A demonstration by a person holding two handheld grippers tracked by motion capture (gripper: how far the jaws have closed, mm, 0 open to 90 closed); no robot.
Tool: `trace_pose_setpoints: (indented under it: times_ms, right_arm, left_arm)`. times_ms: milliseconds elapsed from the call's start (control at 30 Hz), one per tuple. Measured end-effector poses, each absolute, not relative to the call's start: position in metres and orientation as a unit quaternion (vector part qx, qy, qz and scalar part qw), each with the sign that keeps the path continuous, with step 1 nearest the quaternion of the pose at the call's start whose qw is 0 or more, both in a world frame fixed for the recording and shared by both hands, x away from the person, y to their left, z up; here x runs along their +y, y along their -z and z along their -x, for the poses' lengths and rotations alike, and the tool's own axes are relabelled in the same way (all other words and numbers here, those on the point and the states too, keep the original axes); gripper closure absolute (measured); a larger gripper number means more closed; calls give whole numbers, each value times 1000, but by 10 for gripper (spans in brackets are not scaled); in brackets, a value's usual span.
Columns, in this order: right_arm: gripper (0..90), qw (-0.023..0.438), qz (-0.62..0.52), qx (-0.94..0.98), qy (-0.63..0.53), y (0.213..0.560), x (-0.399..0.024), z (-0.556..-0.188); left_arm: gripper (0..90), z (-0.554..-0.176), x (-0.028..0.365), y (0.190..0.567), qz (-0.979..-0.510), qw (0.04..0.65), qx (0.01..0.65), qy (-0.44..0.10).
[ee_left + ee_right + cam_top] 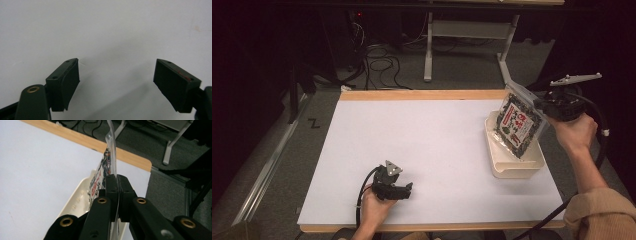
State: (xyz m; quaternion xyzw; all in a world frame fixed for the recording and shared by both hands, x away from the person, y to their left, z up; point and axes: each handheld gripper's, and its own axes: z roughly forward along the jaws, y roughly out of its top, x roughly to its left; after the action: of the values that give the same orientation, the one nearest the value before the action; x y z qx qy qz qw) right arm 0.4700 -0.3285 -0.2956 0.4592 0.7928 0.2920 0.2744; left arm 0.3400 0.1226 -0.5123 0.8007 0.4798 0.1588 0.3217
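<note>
A clear packet (pixel 518 125) with a red, white and dark printed label hangs tilted over a cream plastic bin (pixel 514 167) at the table's right side. My right gripper (pixel 543 104) is shut on the packet's upper right edge. In the right gripper view the two jaws (pixel 116 181) press together on the thin film of the packet (pixel 108 162), with the bin (pixel 78 195) below. My left gripper (pixel 408 190) rests low near the front edge of the table, held in a hand. Its jaws (pixel 116 75) stand open over bare white tabletop with nothing between them.
The white tabletop (pixel 422 145) has a wooden rim at the back. Behind the table stand a metal frame leg (pixel 428 47) and loose cables (pixel 382 65) on the grey floor. A sleeve (pixel 602 212) comes in at the bottom right.
</note>
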Motion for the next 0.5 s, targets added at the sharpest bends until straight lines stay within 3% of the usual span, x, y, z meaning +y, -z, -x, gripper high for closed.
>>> trace_pose_setpoints:
  times_ms: [233,500]
  right_arm:
    - [886,263,-486,777,-302,308,-354,-468]
    - [806,259,-505,766,-303,319,-367,-471]
  left_arm:
    - [214,-340,121,513,-802,320,479,-159]
    - [214,-340,120,514,-802,318,480,-158]
